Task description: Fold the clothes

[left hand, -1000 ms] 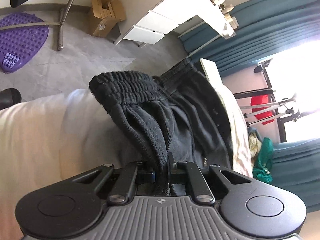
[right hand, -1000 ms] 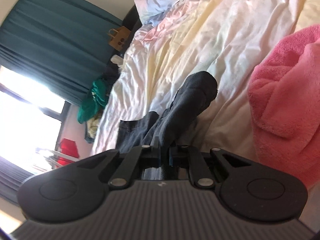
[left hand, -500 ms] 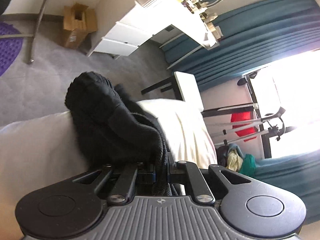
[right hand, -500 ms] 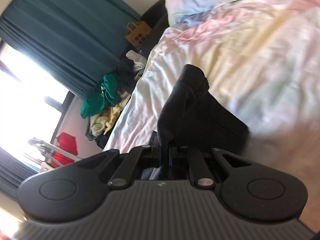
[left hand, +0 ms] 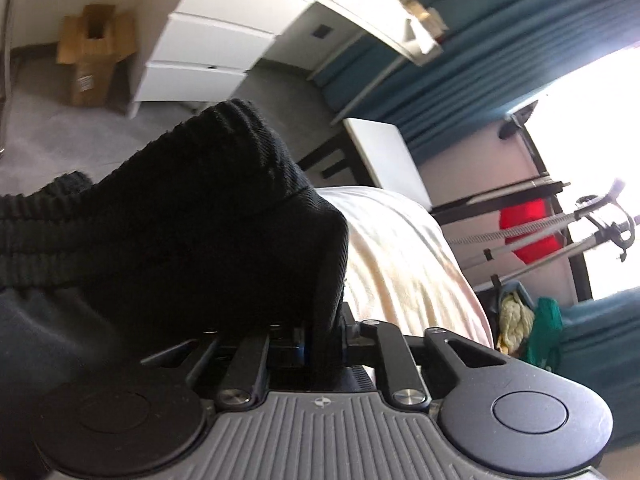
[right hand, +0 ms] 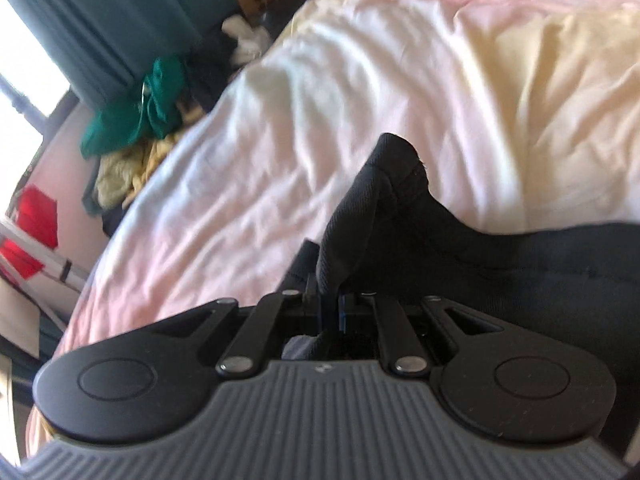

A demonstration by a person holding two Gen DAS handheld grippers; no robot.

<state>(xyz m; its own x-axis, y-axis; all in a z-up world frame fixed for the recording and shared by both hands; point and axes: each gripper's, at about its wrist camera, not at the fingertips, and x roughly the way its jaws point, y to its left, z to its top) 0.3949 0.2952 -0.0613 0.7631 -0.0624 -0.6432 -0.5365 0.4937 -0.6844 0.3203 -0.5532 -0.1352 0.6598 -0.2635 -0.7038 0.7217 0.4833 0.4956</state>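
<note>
Black sweatpants (left hand: 200, 220) with a ribbed elastic waistband lie bunched on the pale bed sheet (left hand: 400, 260). My left gripper (left hand: 324, 336) has a thick fold of the waistband end between its fingers; its jaws are opening, and the cloth still fills the gap. In the right wrist view the sweatpants (right hand: 440, 248) spread to the right over the sheet (right hand: 360, 100). A raised fold of them stands pinched in my right gripper (right hand: 330, 300). Its jaws are opening too, with the cloth still between them.
Beyond the bed's edge stand a white drawer unit (left hand: 208, 52), a cardboard box (left hand: 94, 56), a white side table (left hand: 384, 156) and a drying rack with a red item (left hand: 528, 228). Teal curtains (left hand: 460, 80) hang behind. A pile of green and yellow clothes (right hand: 140, 116) lies on the floor.
Both grippers swept across the bed, carrying the sweatpants with them. The garment now lies doubled and bunched up close. The pink towel has left the right view. Both jaws stand slightly wider.
</note>
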